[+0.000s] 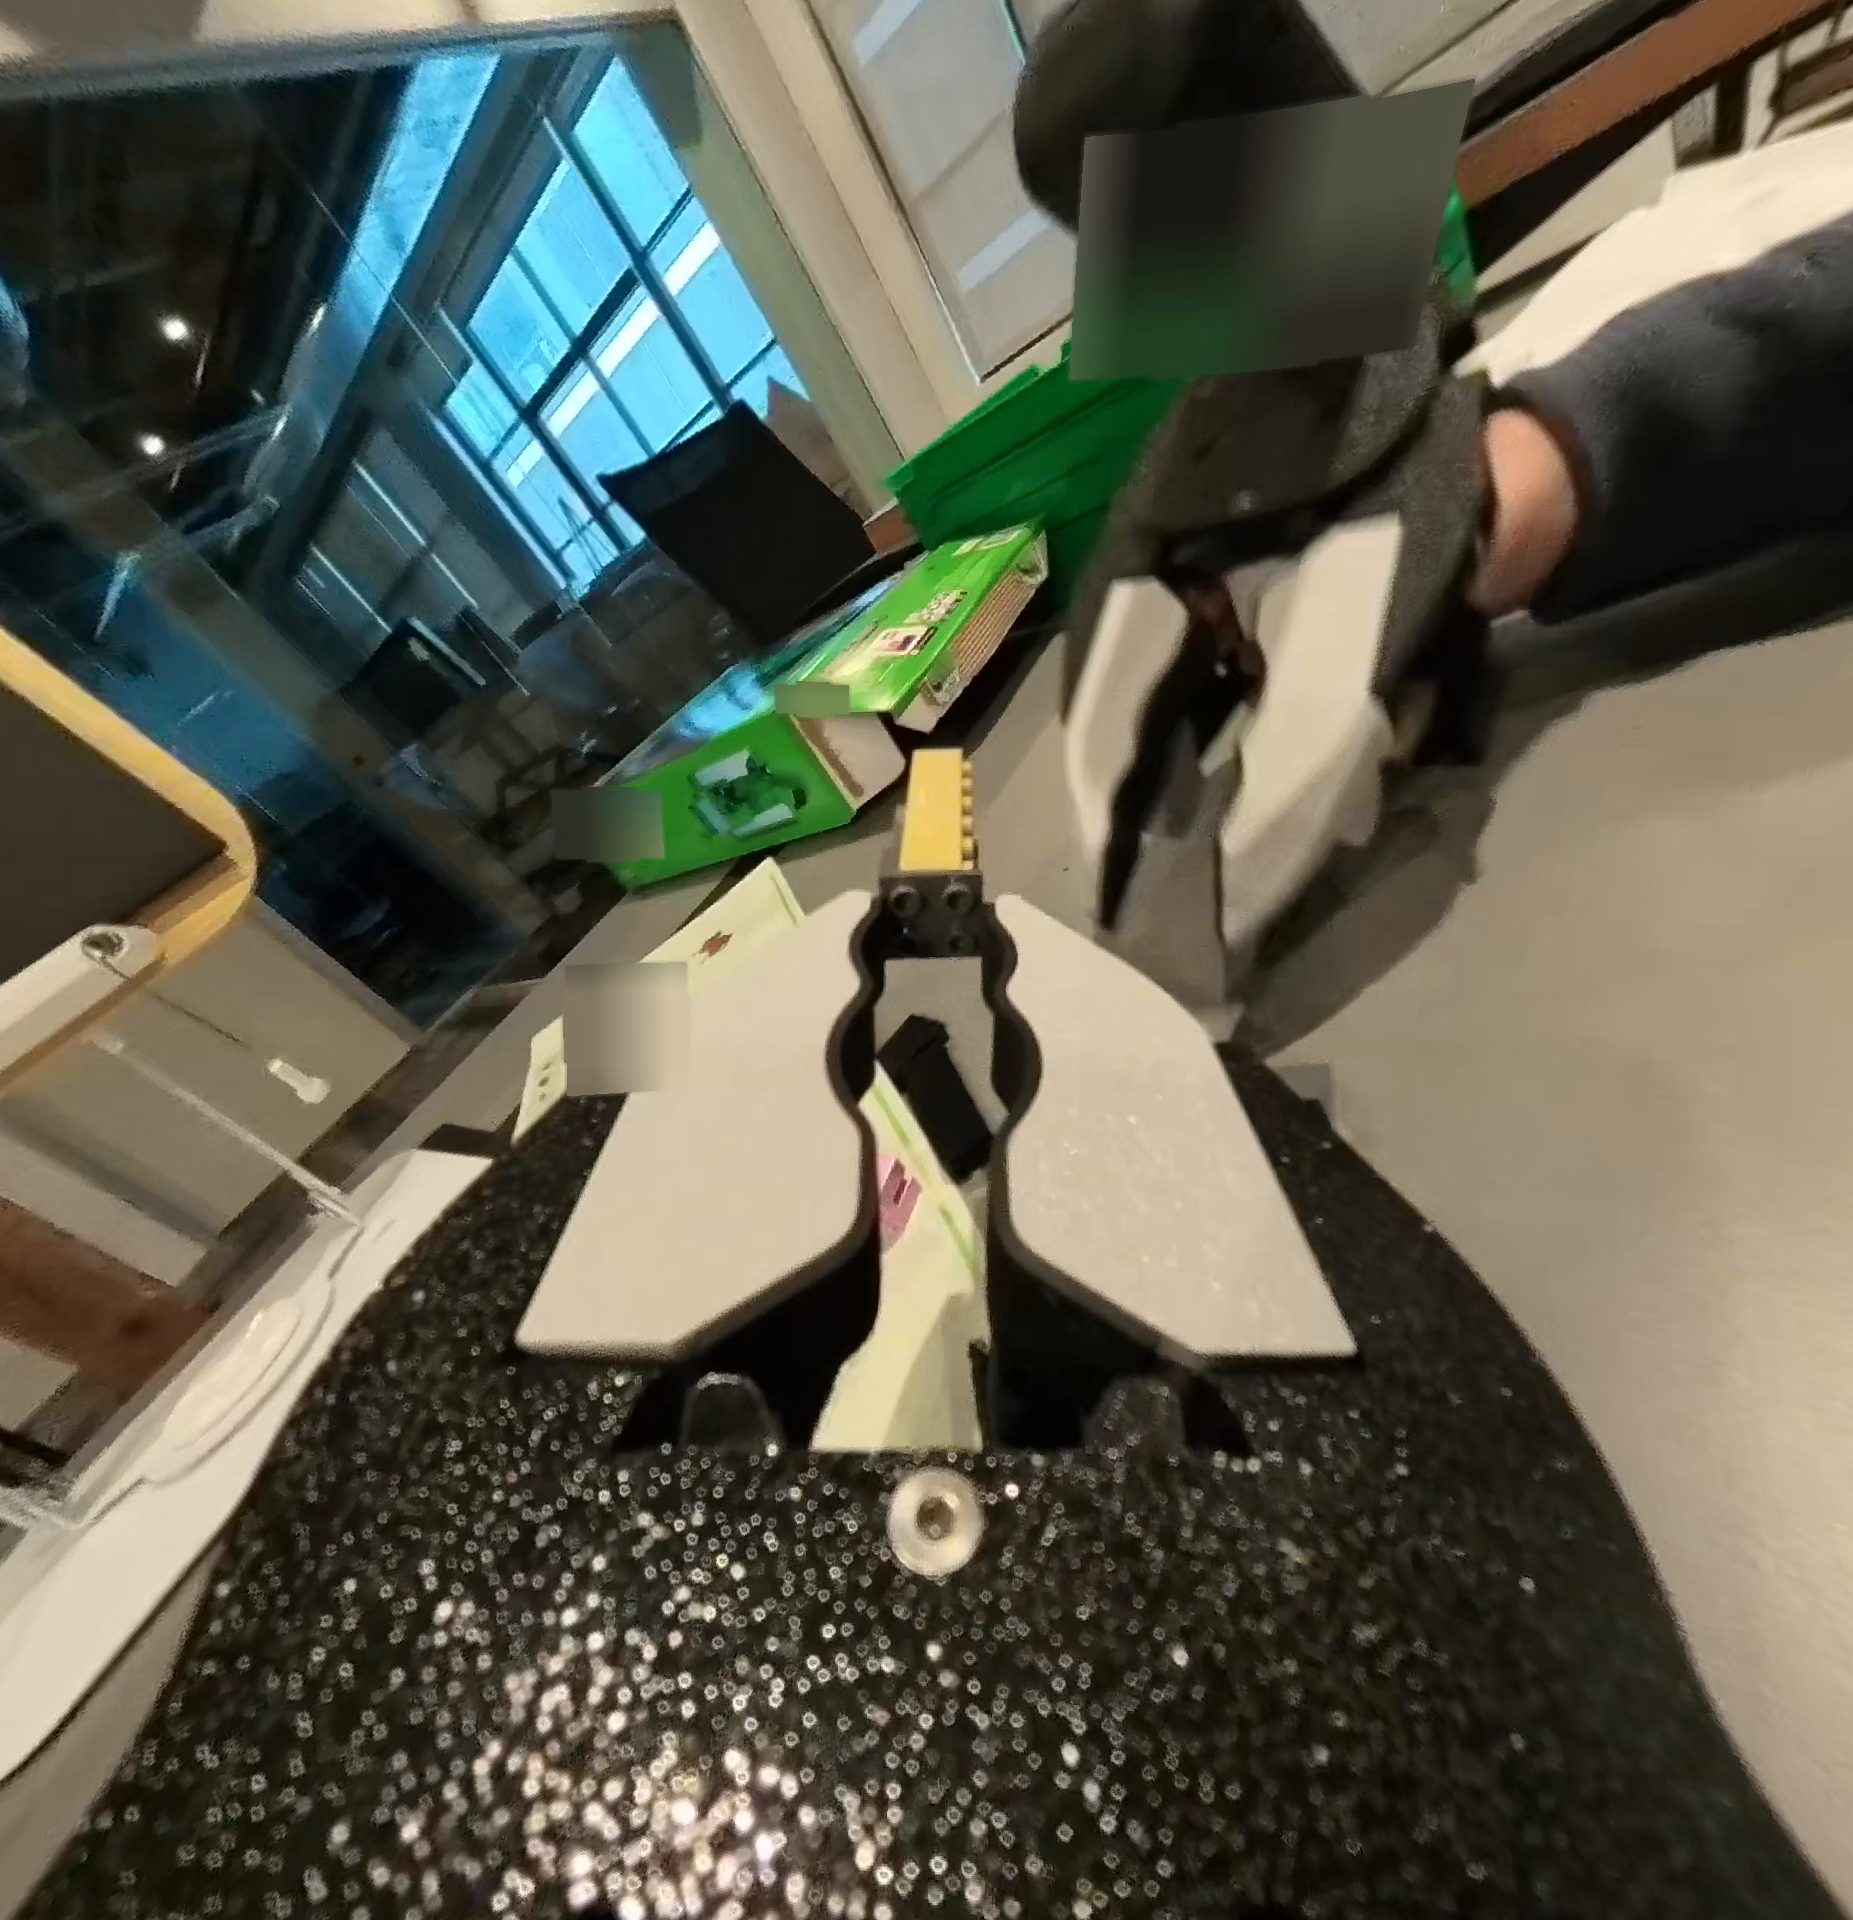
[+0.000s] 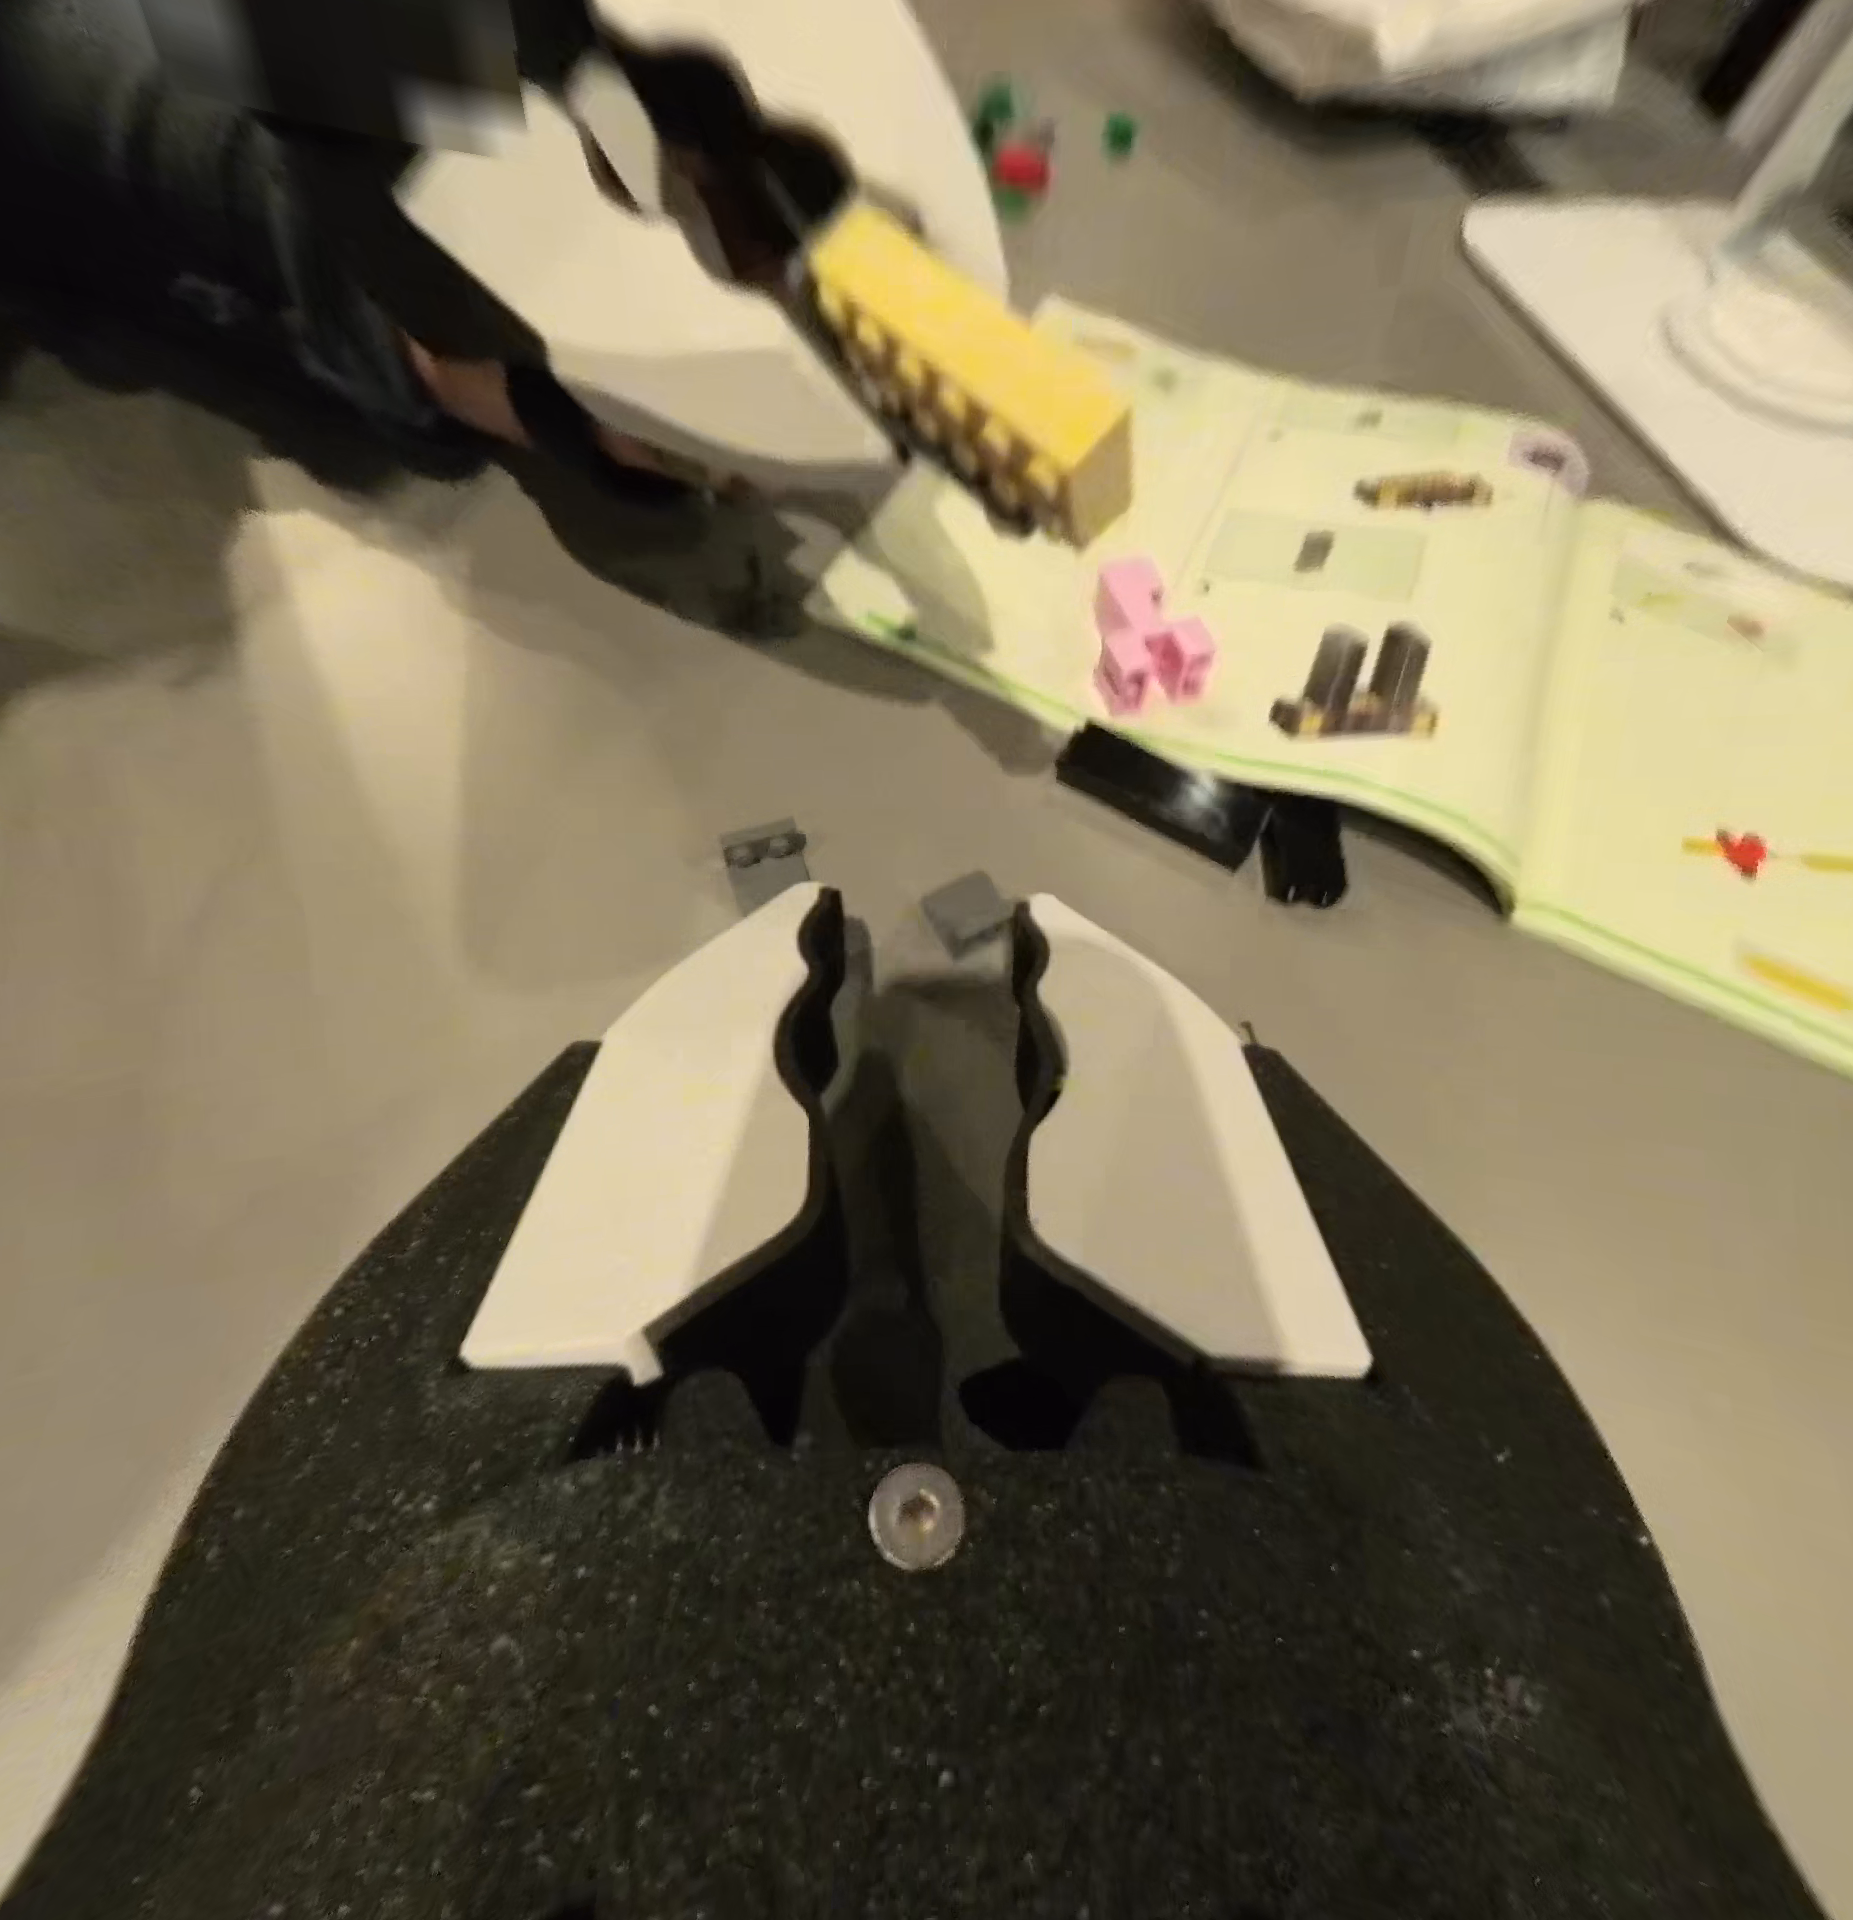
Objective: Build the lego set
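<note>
My left gripper point(image 1: 937, 914) is shut on a lego assembly point(image 1: 937, 831), a long yellow piece with a black studded brick at the near end, held above the table. In the right wrist view it shows at the upper left point(image 2: 797, 239), with the yellow assembly point(image 2: 963, 364) sticking out over the open instruction booklet point(image 2: 1421, 623). My right gripper point(image 2: 927, 914) is open and empty, low over the grey table. A small grey piece point(image 2: 963, 909) lies on the table by its right fingertip, and another grey piece point(image 2: 761, 852) lies just beyond the left one. The right gripper shows blurred in the left wrist view point(image 1: 1182, 769).
A pink lego pig point(image 2: 1150, 634) stands on the booklet. Two black bricks point(image 2: 1161, 795) point(image 2: 1301, 852) lie at its near edge. Red and green pieces point(image 2: 1021, 156) lie farther back. A white stand base point(image 2: 1680, 312) is at the right. A green lego box point(image 1: 797, 727) lies beyond.
</note>
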